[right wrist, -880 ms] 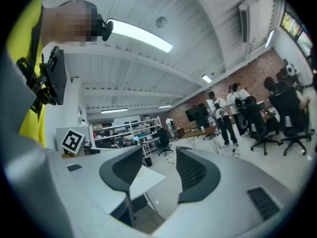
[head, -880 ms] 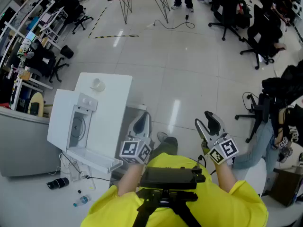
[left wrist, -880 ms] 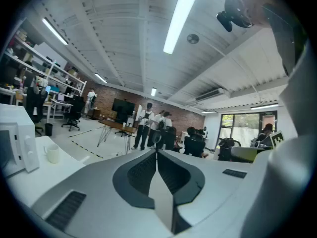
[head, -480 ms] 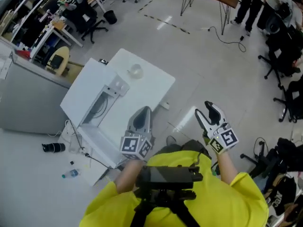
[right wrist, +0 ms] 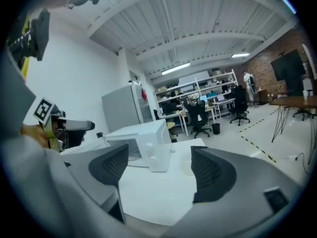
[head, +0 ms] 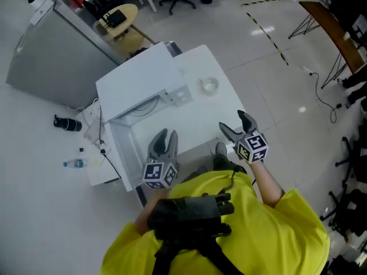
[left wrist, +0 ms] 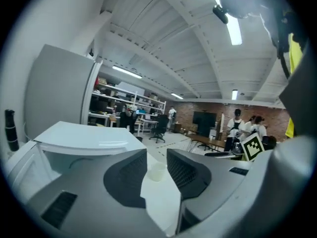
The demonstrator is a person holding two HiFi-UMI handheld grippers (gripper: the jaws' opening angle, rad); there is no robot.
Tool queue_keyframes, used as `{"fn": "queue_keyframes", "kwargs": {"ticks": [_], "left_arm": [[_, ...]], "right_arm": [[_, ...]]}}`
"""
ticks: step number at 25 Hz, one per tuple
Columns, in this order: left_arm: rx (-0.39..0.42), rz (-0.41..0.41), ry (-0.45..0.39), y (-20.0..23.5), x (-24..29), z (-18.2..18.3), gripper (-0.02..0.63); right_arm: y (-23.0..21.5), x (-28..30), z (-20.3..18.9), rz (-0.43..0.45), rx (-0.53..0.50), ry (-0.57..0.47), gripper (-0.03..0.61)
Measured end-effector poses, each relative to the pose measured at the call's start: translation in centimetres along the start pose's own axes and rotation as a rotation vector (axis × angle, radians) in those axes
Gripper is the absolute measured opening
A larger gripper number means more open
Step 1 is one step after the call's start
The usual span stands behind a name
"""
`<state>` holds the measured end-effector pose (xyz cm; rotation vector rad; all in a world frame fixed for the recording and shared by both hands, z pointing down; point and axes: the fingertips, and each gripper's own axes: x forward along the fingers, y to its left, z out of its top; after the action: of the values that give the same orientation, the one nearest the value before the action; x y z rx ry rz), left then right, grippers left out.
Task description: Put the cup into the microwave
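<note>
Fingers (left wrist: 126,175) of left gripper (head: 165,135) and right gripper (head: 233,121) are held apart, empty; the cup (head: 209,85) is seen near the table's (head: 200,119) right edge beside the microwave (head: 137,82), so approach is judged underway, a reach required next.

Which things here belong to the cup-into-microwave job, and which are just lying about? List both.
Job:
- cup
- microwave
- table that both stand on
- left gripper and right gripper, both open and empty

Lying about:
- black cylinder on the floor
- plastic bottle on the floor
- yellow chair
- grey cabinet
</note>
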<state>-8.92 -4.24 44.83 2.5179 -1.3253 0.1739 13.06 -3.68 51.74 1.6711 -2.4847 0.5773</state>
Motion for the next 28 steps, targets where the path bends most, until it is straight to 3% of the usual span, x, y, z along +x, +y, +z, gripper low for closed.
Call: {"fn": "queue_keyframes", "kwargs": {"ticks": [4,6,8,15,19,22,28], "left_arm": [[-0.096,0.126,0.006,1.7,3.6,-3.0,0.030],[-0.117,0.148,0.041,1.6,5.2,-4.4,0.029],[-0.123,0.160,0.066,1.5,6.0,-5.3,0.029],[-0.194,0.269,0.145,5.0,6.4,-9.1,0.029],[-0.174,0.296,0.195,6.6,6.2,-10.6,0.029],[-0.183,0.321,0.211,8.3,6.5,-11.7,0.029],[-0.211,0.347,0.173,10.6,6.4,-11.2,0.029]], "right_arm": [[-5.7,8.3,-5.0,0.044,-0.088,0.145,0.413],[-9.0,12.9,-7.9,0.033,-0.099,0.211,0.413],[-11.5,17.0,-10.6,0.019,-0.103,0.275,0.508],[-14.2,27.6,-15.8,-0.018,-0.186,0.324,0.511],[-15.0,29.5,-15.5,-0.069,-0.185,0.269,0.511],[-15.0,30.3,-15.1,-0.077,-0.199,0.272,0.476],[-11.1,26.0,-13.3,0.000,-0.229,0.315,0.471]]}}
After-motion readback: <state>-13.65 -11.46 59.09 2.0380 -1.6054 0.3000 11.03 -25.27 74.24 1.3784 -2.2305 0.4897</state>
